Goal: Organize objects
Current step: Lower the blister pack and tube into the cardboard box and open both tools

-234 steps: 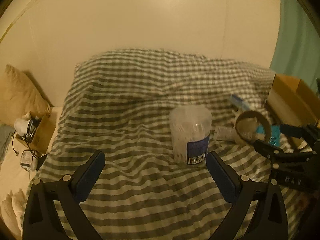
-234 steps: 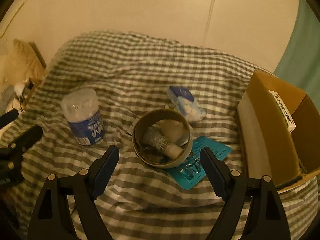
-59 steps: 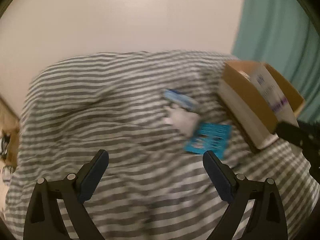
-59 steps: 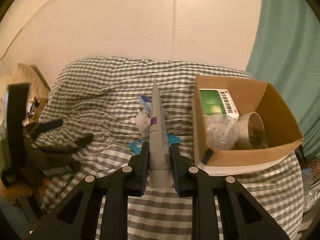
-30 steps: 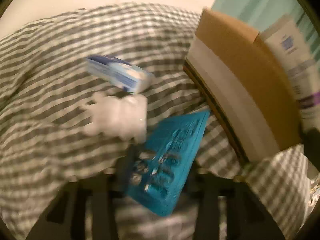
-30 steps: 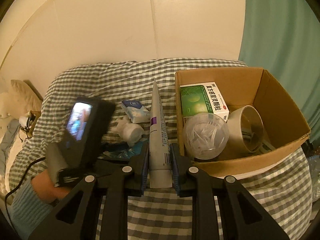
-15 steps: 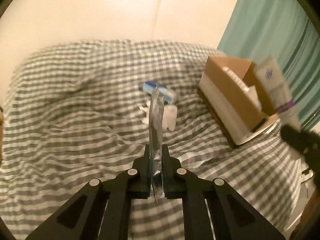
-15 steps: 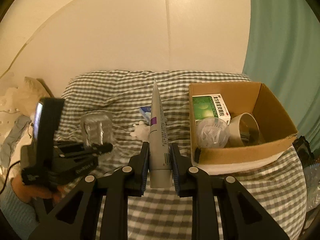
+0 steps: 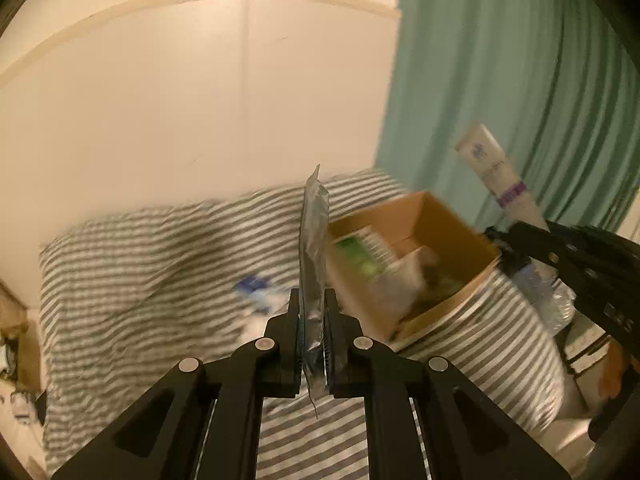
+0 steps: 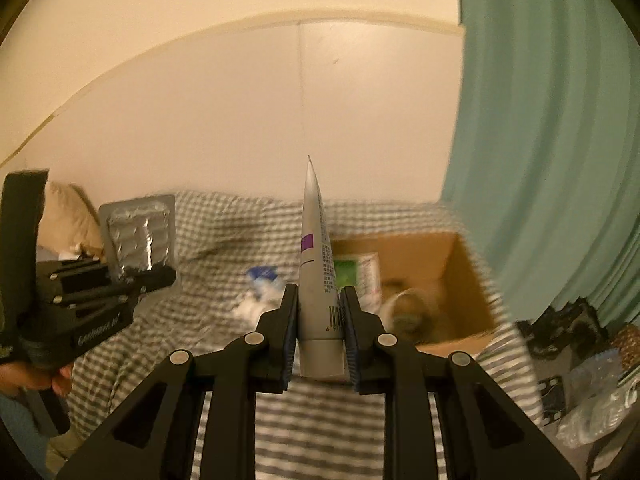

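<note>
My left gripper [image 9: 313,334] is shut on a foil blister pack [image 9: 313,248], held edge-on and upright above the bed; its silver back also shows in the right wrist view [image 10: 138,236]. My right gripper [image 10: 321,330] is shut on a white tube with a purple band [image 10: 316,256], pointing up; the tube also shows in the left wrist view [image 9: 498,178]. The cardboard box [image 10: 456,276] sits on the bed at right, holding a green-and-white medicine box [image 10: 356,274] and a tape roll [image 10: 406,312]. A small blue-and-white packet [image 10: 262,274] and a white wad [image 10: 250,306] lie on the checked cover.
The grey-and-white checked bed cover [image 9: 140,272] fills the middle. A cream wall stands behind it and a teal curtain [image 10: 552,140] hangs at right. A pillow [image 10: 68,216] lies far left. Bags and clutter [image 10: 588,384] sit on the floor at lower right.
Both grippers have risen and tilted up, so more wall and curtain show. The left gripper has swung right toward the box. Both holds are unchanged.
</note>
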The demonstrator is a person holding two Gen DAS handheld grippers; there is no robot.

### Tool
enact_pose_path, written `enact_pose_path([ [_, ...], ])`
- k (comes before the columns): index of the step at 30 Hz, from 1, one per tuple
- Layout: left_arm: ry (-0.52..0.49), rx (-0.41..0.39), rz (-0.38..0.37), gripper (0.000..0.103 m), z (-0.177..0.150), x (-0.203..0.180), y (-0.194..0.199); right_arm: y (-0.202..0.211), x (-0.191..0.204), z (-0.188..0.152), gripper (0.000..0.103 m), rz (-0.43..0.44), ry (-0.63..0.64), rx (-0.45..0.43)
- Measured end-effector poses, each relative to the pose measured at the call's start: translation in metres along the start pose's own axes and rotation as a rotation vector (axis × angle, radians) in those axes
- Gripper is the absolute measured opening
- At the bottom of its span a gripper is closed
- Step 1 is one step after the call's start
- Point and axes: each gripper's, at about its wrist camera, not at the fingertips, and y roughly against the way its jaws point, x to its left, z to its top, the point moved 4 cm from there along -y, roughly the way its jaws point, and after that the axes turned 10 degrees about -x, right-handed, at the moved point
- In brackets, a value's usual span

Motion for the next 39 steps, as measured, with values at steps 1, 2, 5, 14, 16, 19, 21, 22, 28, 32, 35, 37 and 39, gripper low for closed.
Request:
enact_pose_path([
  [1, -0.006, -0.007, -0.014, 0.008, 0.007, -0.010, -0.002, 0.001, -0.007, 0.007, 0.020, -0.013, 0.004, -0.006],
  [2, -0.011, -0.013, -0.024, 0.008, 0.013, -0.017, -0.006, 0.001, -0.015, 0.014, 0.020, -0.026, 0.009, -0.013],
  [5, -0.009, -0.021, -0.078, 0.008, 0.030, -0.043, -0.025, -0.006, -0.038, 0.035, 0.020, -0.051, 0.012, -0.023],
  [14, -0.052, 0.092, -0.135, 0.008, 0.019, -0.095, -0.117, -0.077, -0.105, 0.017, 0.020, -0.090, -0.067, 0.065],
  [16, -0.055, 0.131, -0.131, 0.008, 0.007, -0.096, -0.136, -0.097, -0.112, 0.006, 0.020, -0.090, -0.071, 0.102],
  [19, -0.052, 0.173, -0.112, 0.008, -0.005, -0.095, -0.157, -0.124, -0.115, -0.005, 0.020, -0.080, -0.070, 0.144],
  [21, -0.054, 0.190, -0.098, 0.008, -0.010, -0.093, -0.168, -0.135, -0.116, -0.012, 0.020, -0.075, -0.072, 0.155],
  [22, -0.056, 0.196, -0.088, 0.008, -0.012, -0.092, -0.173, -0.141, -0.117, -0.016, 0.020, -0.071, -0.079, 0.160],
  [28, -0.029, 0.185, -0.074, 0.012, -0.010, -0.086, -0.173, -0.142, -0.135, -0.024, 0.020, -0.038, -0.173, 0.132],
  [32, -0.045, 0.160, -0.050, 0.049, -0.003, -0.087, -0.162, -0.123, -0.133, -0.018, 0.046, -0.043, -0.184, 0.083],
  [35, -0.068, 0.121, -0.022, 0.061, 0.004, -0.084, -0.143, -0.103, -0.127, -0.013, 0.060, -0.040, -0.200, 0.044],
  [37, -0.063, 0.117, -0.018, 0.062, 0.006, -0.076, -0.129, -0.090, -0.127, -0.011, 0.061, -0.031, -0.210, 0.035],
  [39, -0.050, 0.105, -0.014, 0.067, 0.010, -0.068, -0.117, -0.073, -0.128, -0.011, 0.065, -0.033, -0.225, 0.016],
])
